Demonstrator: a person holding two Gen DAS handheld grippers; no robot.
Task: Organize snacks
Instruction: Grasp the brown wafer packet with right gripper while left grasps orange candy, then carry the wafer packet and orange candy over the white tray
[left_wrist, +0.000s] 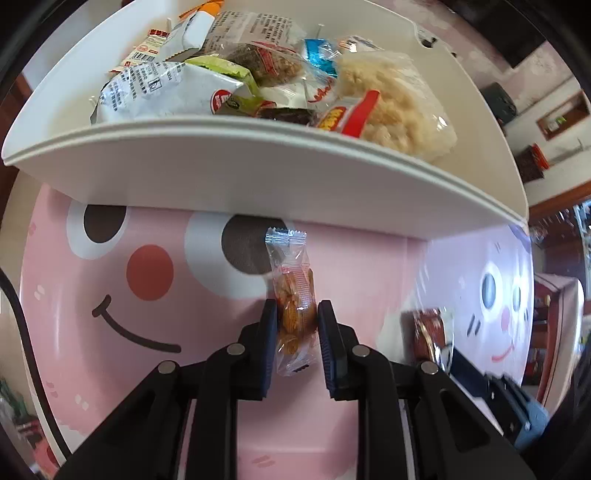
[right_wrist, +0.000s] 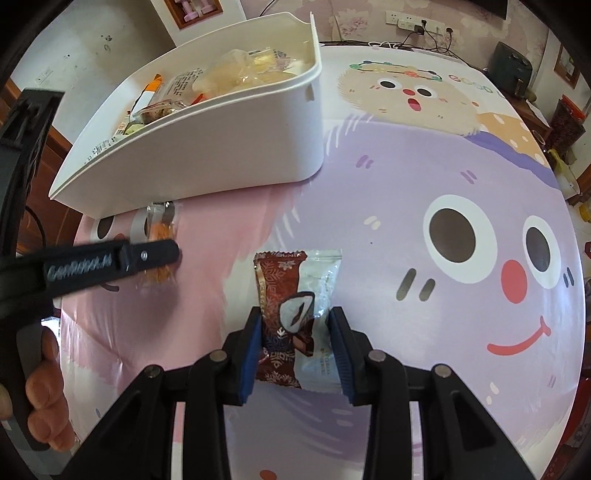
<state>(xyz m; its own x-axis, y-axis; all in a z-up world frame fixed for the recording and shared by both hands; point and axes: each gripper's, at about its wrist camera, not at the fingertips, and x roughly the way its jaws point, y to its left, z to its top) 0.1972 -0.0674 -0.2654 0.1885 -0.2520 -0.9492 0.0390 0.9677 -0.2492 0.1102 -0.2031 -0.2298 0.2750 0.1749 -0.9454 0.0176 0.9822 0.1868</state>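
Note:
My left gripper (left_wrist: 295, 314) is shut on a clear packet of orange snacks (left_wrist: 293, 295), held just in front of the white bin's (left_wrist: 258, 166) near wall. The bin holds several snack packets, among them a rice cracker bag (left_wrist: 391, 99). My right gripper (right_wrist: 295, 325) is shut on a brown snowflake-print packet (right_wrist: 280, 302) together with a pale clear packet (right_wrist: 321, 280), above the tablecloth. In the right wrist view the left gripper (right_wrist: 159, 254) with its orange packet (right_wrist: 160, 230) sits below the bin (right_wrist: 229, 147).
The table has a cartoon-face cloth, pink (left_wrist: 147, 295) and purple (right_wrist: 424, 184). The right gripper with its brown packet shows blurred at the right of the left wrist view (left_wrist: 432, 332). Wall sockets and cables (right_wrist: 417, 26) lie behind the table.

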